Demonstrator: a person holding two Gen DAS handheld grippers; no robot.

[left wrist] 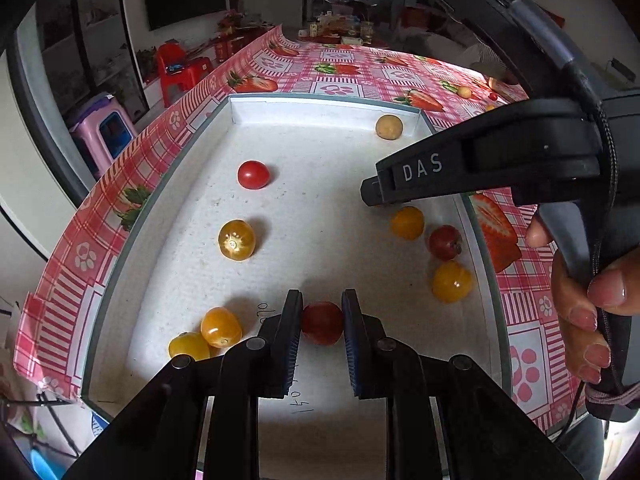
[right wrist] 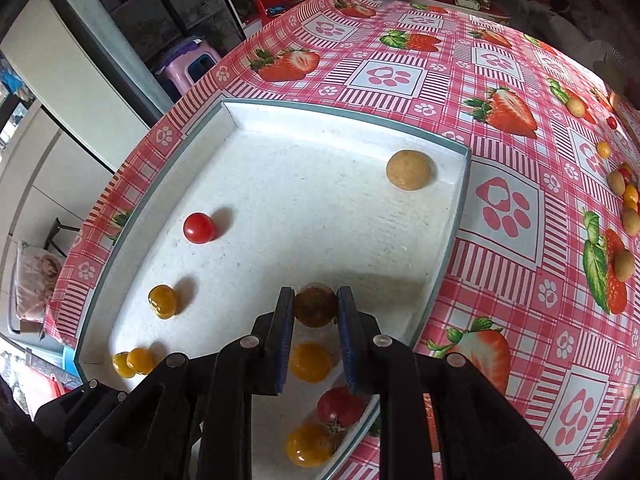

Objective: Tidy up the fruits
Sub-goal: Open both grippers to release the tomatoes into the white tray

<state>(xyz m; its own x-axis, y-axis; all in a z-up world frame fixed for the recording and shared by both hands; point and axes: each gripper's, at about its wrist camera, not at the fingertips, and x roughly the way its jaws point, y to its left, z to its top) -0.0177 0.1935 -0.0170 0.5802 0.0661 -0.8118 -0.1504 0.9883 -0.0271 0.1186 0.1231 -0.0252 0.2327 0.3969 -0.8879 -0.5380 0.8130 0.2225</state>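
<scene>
A white tray [left wrist: 320, 98] lies on a strawberry tablecloth and holds several cherry tomatoes. My left gripper [left wrist: 322, 304] is low over the tray's near end, shut on a dark red tomato [left wrist: 322, 322]. My right gripper [right wrist: 316, 300] is shut on a brownish round fruit [right wrist: 316, 306] above the tray's right side. In the left wrist view, the right gripper [left wrist: 374, 192] reaches in from the right, above a yellow tomato [left wrist: 407, 223]. A red tomato [left wrist: 253, 175], a yellow one [left wrist: 237, 240] and a tan round fruit [left wrist: 389, 127] lie loose in the tray.
Two yellow tomatoes [left wrist: 208, 336] touch at the tray's near left. A dark red [right wrist: 340, 406] and a yellow one [right wrist: 308, 446] lie by its right wall. Several loose fruits [right wrist: 624, 196] sit on the cloth [right wrist: 508, 204] far right. The table edge drops off left, with stools [left wrist: 104, 132] beyond. A hand [left wrist: 580, 300] holds the right gripper.
</scene>
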